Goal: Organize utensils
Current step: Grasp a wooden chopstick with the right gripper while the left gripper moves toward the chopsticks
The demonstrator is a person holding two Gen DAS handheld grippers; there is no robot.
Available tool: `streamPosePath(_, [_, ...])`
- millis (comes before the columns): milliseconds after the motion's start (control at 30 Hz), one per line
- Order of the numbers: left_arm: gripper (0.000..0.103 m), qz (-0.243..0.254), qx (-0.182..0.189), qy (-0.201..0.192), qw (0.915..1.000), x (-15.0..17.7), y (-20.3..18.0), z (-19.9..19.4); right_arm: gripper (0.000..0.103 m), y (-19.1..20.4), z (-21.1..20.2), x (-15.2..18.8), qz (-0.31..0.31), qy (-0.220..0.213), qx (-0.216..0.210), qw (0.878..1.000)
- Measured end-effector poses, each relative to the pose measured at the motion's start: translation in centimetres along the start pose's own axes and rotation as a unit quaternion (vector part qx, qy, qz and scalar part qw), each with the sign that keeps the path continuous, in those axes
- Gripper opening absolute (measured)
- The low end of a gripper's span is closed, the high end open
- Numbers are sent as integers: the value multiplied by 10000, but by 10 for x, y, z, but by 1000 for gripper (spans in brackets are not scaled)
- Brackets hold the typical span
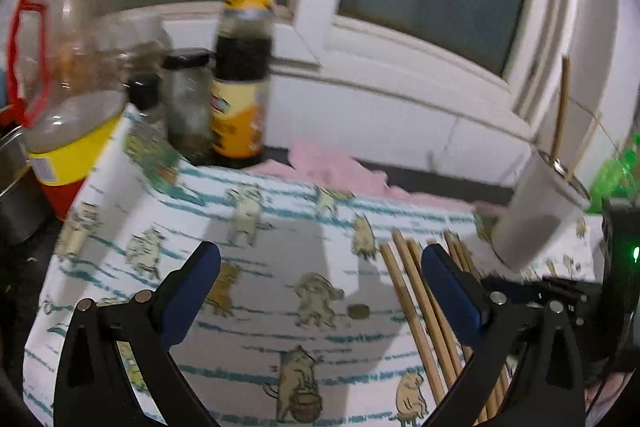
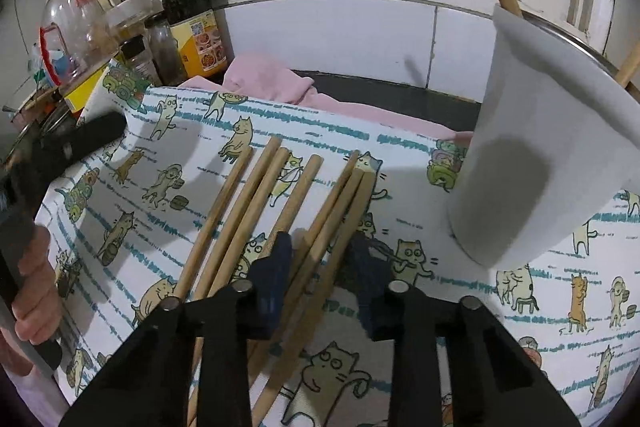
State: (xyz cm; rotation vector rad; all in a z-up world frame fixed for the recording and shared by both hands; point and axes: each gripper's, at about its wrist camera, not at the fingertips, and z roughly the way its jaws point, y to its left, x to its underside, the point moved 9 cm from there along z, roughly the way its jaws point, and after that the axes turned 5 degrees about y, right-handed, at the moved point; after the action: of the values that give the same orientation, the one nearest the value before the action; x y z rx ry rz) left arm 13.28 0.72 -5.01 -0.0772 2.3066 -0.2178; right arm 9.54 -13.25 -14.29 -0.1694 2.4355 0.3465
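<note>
The right gripper (image 2: 320,259) had its dark-blue padded fingers (image 2: 276,267) drawn close around a small bundle of round, light-wooden chopsticks (image 2: 320,227); the sticks ran up between the pads, though whether the pads actually pressed them I could not tell. More chopsticks of the same kind lay fanned just to the left of that bundle, all flat on a white cloth printed with cartoon cats and teal stripes (image 2: 520,307). Near the gripper, to the right, a tall pale-grey cylindrical holder (image 2: 540,155) stood on the cloth with wooden sticks rising from its top.

The left gripper (image 1: 320,291) hovered above the same cloth with its blue fingers (image 1: 192,291) spread wide and nothing between them; the chopsticks passed under its right finger. A hand (image 2: 34,291) gripped its black handle.

Behind the cloth lay a crumpled pink rag (image 2: 268,75). At the far left stood a dark sauce bottle with a yellow label (image 1: 240,79), a small glass jar with a black lid (image 1: 188,103) and a clear plastic oil jug with a red handle (image 1: 60,39).
</note>
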Motion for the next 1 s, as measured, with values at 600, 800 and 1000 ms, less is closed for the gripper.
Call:
streamPosePath(600, [100, 390, 413, 568, 9968, 16, -25, 17, 8, -22, -1, -2, 502, 43, -63, 9987])
streamPosePath(800, [86, 814, 629, 845, 9911, 29, -45, 22, 8, -19, 0, 0, 150, 182, 226, 9995])
streamPosePath(1000, [54, 1399, 689, 1327, 9788, 53, -68, 35, 8, -25, -3, 1, 205, 262, 267, 9991])
